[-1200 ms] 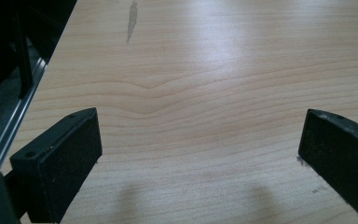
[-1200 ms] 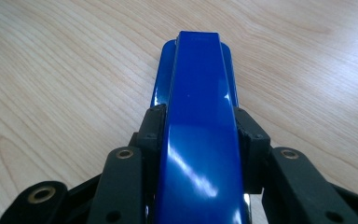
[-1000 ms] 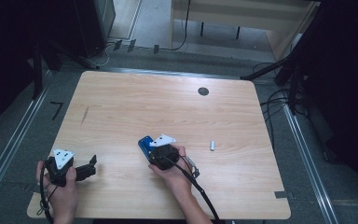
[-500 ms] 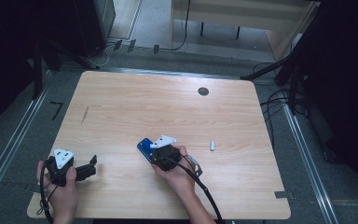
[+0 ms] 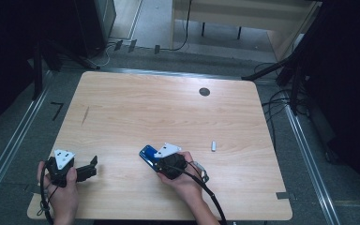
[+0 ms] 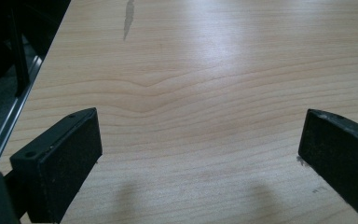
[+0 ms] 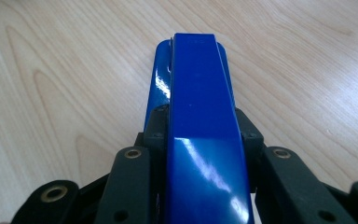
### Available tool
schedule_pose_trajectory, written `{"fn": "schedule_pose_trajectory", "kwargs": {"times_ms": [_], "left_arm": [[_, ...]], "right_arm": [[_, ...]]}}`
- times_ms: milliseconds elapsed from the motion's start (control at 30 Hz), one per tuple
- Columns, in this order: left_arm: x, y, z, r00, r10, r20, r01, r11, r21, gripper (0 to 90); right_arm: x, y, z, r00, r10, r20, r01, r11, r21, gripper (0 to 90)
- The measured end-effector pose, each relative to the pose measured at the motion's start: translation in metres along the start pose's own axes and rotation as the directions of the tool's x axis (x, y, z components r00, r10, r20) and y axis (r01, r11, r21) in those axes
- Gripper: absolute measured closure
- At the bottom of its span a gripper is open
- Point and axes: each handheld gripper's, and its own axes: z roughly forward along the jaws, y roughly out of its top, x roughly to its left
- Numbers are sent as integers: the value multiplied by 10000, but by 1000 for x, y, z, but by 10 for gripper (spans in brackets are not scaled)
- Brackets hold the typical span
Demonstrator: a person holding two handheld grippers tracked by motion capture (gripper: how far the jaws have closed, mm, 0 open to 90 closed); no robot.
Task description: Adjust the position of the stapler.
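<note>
A glossy blue stapler (image 5: 146, 153) lies low over the wooden table (image 5: 168, 112), near the front middle. My right gripper (image 5: 155, 160) is shut on it, and in the right gripper view its black jaws press on both sides of the stapler (image 7: 200, 84), whose nose points away from me. Near the table's front left corner my left gripper (image 5: 93, 168) points to the right. Its jaws stand wide open over bare wood, as the left gripper view (image 6: 200, 154) also shows.
A small pale cylinder (image 5: 213, 145) lies to the right of the stapler. A round black grommet (image 5: 204, 92) sits toward the far right of the table. A dark streak (image 5: 85, 115) marks the wood at left. Metal rails and cables run along the floor beside the table.
My right gripper and the stapler in it have shifted slightly toward the near edge. The left gripper has not moved.
</note>
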Motion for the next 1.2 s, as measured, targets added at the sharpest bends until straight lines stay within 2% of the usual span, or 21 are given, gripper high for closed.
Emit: {"fn": "schedule_pose_trajectory", "kwargs": {"times_ms": [300,500,567,767,900,1000,1033,1067,1100,1200], "left_arm": [[0,0,0,10000,3,3,-3,10000,4,0],[1,0,0,10000,-37,40,36,10000,40,0],[1,0,0,10000,-61,49,61,10000,17,0],[1,0,-1,9999,-103,33,104,9999,-97,0],[1,-1,-1,9999,-137,79,138,9998,-125,0],[0,-1,-2,10000,-35,59,36,9998,-194,0],[-1,-1,-3,10000,21,34,-20,9997,-223,0],[-1,-1,-3,10000,21,34,-20,9997,-223,0],[-2,-2,-3,9999,46,102,-44,9997,-241,0],[-4,-2,-3,9997,153,198,-151,9998,-107,0]], "right_arm": [[0,-13,-12,9984,-446,-356,441,9989,-153,670],[-1,-22,-18,9971,-482,-587,469,9986,-226,670],[-2,-26,-23,9952,-715,-667,699,9972,-266,670],[-2,-35,-31,9922,-958,-795,933,9950,-349,670],[-3,-40,-34,9911,-975,-907,940,9947,-417,670],[-4,-43,-36,9921,-783,-983,740,9962,-467,666],[-5,-44,-37,9927,-718,-974,664,9961,-573,606],[-5,-44,-37,9927,-718,-974,664,9961,-573,606],[-5,-44,-41,9930,-616,-1003,547,9960,-704,486],[-5,-45,-48,9947,-551,-869,472,9948,-903,477]]}}
